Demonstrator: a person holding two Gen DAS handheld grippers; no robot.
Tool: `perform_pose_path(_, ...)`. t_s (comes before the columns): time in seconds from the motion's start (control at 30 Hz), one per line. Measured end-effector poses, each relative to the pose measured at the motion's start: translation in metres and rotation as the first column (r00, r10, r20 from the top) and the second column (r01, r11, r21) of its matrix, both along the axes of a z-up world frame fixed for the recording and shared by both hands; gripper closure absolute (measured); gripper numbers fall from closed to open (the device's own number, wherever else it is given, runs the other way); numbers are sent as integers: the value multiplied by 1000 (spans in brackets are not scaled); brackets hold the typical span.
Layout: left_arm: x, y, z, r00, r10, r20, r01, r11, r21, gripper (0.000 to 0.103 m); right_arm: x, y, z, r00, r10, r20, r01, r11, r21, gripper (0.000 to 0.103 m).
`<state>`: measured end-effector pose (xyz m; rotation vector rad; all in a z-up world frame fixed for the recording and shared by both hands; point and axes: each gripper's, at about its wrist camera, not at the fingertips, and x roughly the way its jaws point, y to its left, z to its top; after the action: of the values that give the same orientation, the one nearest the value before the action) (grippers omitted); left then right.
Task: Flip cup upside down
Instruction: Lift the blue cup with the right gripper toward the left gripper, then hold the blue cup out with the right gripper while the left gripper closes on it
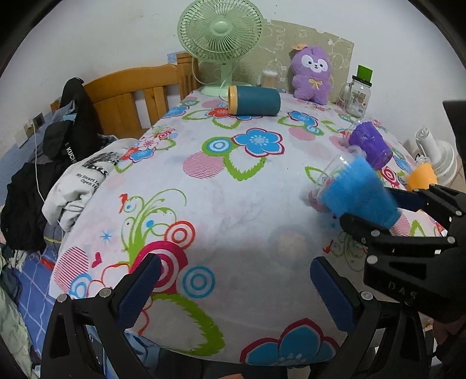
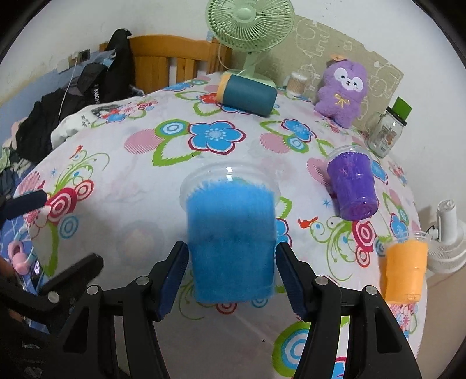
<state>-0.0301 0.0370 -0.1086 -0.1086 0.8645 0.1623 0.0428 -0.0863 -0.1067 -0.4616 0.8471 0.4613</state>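
The desk (image 2: 122, 186), under a floral cloth, has a wide bare stretch across its middle and left side; its far edge is lined with a green fan (image 2: 249, 27), a teal canister (image 2: 247, 94) lying on its side, a purple plush toy (image 2: 343, 90) and a glass jar (image 2: 384, 134). Along the right edge stand a purple cup (image 2: 354, 186) and an orange cup (image 2: 404, 271), the orange one nearest the corner.

The right gripper (image 2: 231, 277) is clamped on the blue cup (image 2: 230, 239), its pads pressing the cup's lower sides. The cup is tilted with its clear rim pointing away toward the middle of the desk; whether it touches the cloth is unclear. It holds a fuzzy blue filling, and the purple and orange cups hold like fillings.

The left gripper (image 1: 236, 288) hangs over the near edge with its jaws spread wide, holding nothing, well apart from the blue cup (image 1: 358, 195) to its right.
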Motion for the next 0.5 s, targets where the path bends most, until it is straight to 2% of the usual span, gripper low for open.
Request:
perform_pose_path(0.17,-1,2,6,1000,5,15,-5,1000,-6,0,-3,-4,7,999,-4,50,5,1000,-17,19)
perform_pose_path(0.37,2,-4,18,999,-9,37,9,1000,-15,0,-1,-19,25,998,-6,63,4,1000,24,17)
perform_pose_path(0.5,9,-16,35,997,-31,74,34,999,-33,0,0,-47,49,996,-39,82,32,996,79,17)
